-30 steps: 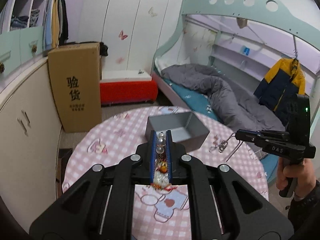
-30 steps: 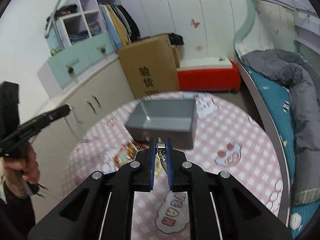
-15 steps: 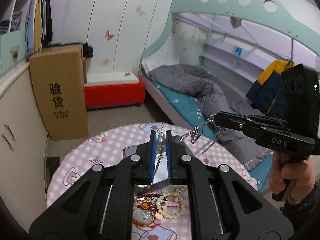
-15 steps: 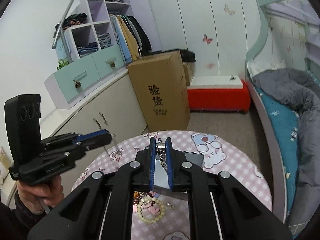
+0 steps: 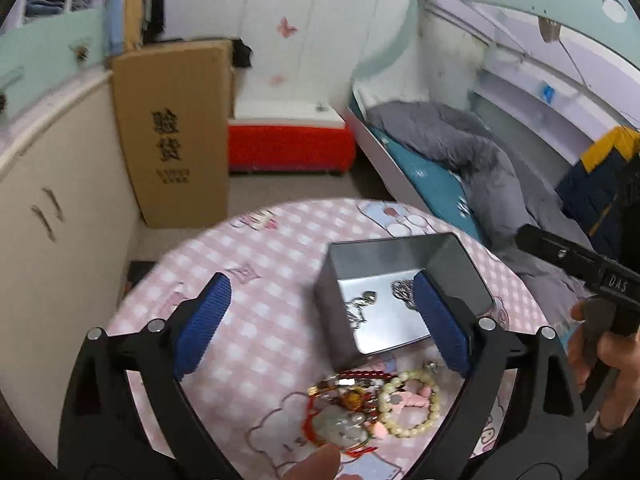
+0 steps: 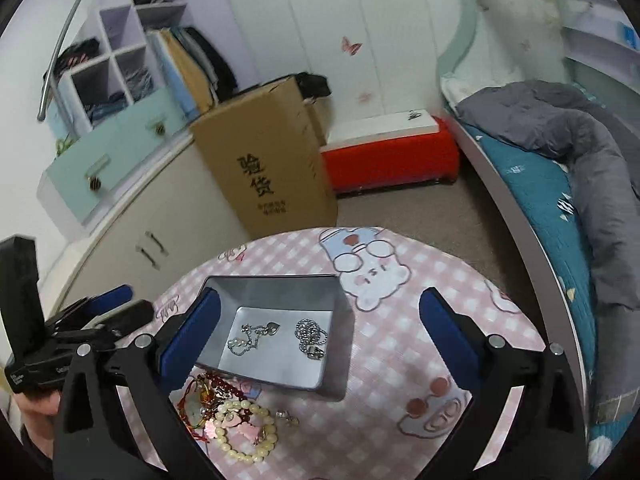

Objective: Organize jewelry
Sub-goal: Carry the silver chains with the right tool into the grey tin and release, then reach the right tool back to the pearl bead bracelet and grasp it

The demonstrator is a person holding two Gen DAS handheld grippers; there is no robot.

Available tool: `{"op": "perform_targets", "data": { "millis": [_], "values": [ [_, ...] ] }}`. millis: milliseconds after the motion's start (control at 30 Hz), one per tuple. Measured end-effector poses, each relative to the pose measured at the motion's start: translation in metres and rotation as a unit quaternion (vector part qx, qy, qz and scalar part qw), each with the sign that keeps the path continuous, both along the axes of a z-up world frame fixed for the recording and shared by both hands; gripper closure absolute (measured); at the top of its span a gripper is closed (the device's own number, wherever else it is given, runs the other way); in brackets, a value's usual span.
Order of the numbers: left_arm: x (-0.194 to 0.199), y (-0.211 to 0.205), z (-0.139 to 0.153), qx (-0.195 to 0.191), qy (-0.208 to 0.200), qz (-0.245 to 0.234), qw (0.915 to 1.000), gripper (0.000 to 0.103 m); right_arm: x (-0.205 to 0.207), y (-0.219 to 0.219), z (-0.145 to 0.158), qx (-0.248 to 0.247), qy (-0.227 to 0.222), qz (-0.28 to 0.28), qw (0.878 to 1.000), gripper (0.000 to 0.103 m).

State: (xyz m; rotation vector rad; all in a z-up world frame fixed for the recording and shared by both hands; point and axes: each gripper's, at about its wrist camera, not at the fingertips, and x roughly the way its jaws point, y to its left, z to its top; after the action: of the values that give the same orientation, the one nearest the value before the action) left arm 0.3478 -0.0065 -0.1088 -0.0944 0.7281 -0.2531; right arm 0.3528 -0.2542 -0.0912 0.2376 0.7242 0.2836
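Both grippers, left [image 5: 320, 320] and right [image 6: 320, 328], hover with jaws wide and empty above the tin [image 6: 280, 280], which holds two chains [image 6: 280, 336]; beads [image 6: 236, 420] await on the surface [image 6: 400, 360].

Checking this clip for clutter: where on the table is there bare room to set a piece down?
Bare checked tablecloth lies right of the metal tin, out to the rim, and left of it in the left wrist view. The tin floor between the heart chain and the ball chain is partly free. Crowded: the bracelet pile against the tin's near wall.
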Motion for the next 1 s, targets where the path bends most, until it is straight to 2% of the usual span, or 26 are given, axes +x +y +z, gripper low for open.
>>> {"op": "perform_targets", "data": {
  "millis": [233,333,533,733,867,1000],
  "values": [
    [-0.033,0.014,0.023,0.028,-0.05,0.048,0.9972,0.013,-0.025,-0.007,0.021,-0.012,-0.045,-0.029,0.999,0.007],
    [-0.049,0.017,0.037,0.033,-0.071,0.061,0.9951,0.012,-0.041,0.001,0.045,-0.025,-0.082,-0.037,0.996,0.007],
    [-0.083,0.023,0.06,0.044,-0.11,0.08,0.9897,0.009,-0.092,0.004,0.083,-0.017,-0.162,-0.053,0.985,0.007],
    [-0.112,0.03,0.075,0.034,-0.135,0.082,0.9869,0.009,-0.118,0.009,0.093,-0.026,-0.176,-0.067,0.982,0.007],
    [-0.131,0.037,0.088,0.03,-0.161,0.082,0.9832,0.008,-0.142,0.014,0.105,-0.044,-0.21,-0.093,0.972,0.007],
    [-0.146,0.044,0.094,0.021,-0.18,0.074,0.9806,0.007,-0.159,0.018,0.105,-0.056,-0.211,-0.115,0.969,0.007]
  ]
}}
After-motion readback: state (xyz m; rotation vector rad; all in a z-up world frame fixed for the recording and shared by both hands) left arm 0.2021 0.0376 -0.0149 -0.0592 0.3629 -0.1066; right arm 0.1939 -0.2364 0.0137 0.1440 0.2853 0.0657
